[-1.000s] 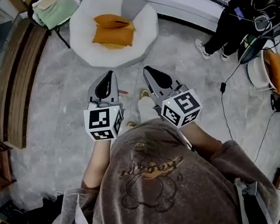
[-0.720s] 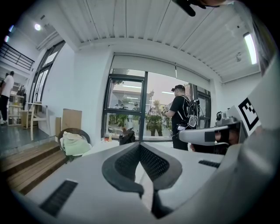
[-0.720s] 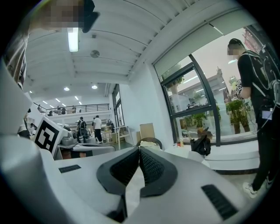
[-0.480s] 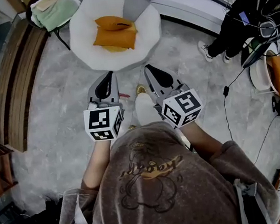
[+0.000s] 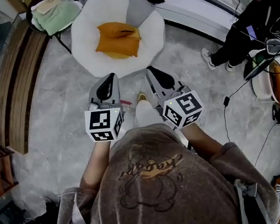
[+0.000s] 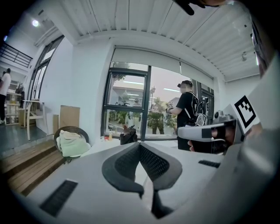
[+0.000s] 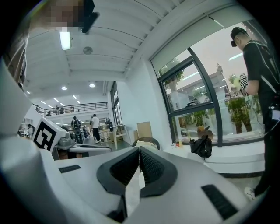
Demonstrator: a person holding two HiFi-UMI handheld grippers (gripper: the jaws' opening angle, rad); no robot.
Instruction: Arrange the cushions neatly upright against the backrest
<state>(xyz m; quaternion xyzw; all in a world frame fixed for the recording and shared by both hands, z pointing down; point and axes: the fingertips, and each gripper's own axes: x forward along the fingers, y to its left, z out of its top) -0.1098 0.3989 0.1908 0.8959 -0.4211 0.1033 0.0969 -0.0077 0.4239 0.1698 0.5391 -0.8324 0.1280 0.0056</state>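
Observation:
Two orange cushions (image 5: pixel 117 39) lie flat, one on the other, on the seat of a round white chair (image 5: pixel 85 44) at the top of the head view. A grey cushion (image 5: pixel 139 8) leans at the chair's back right. My left gripper (image 5: pixel 108 77) and right gripper (image 5: pixel 151 71) are held side by side, level, just short of the chair's near rim. Both are shut with nothing between their jaws. In the left gripper view the jaws (image 6: pixel 140 146) meet at the tip; in the right gripper view the jaws (image 7: pixel 139 151) also meet.
A wicker basket with pale green cloth (image 5: pixel 54 12) stands left of the chair. A wooden bench (image 5: pixel 15 85) runs along the left. A low white ledge (image 5: pixel 192 8) lies beyond the chair. A seated person (image 5: pixel 252 26) and cables (image 5: pixel 231 96) are at the right.
Both grippers, and the person holding them, have moved forward toward the white chair, which now sits closer to the jaw tips. Both stay shut.

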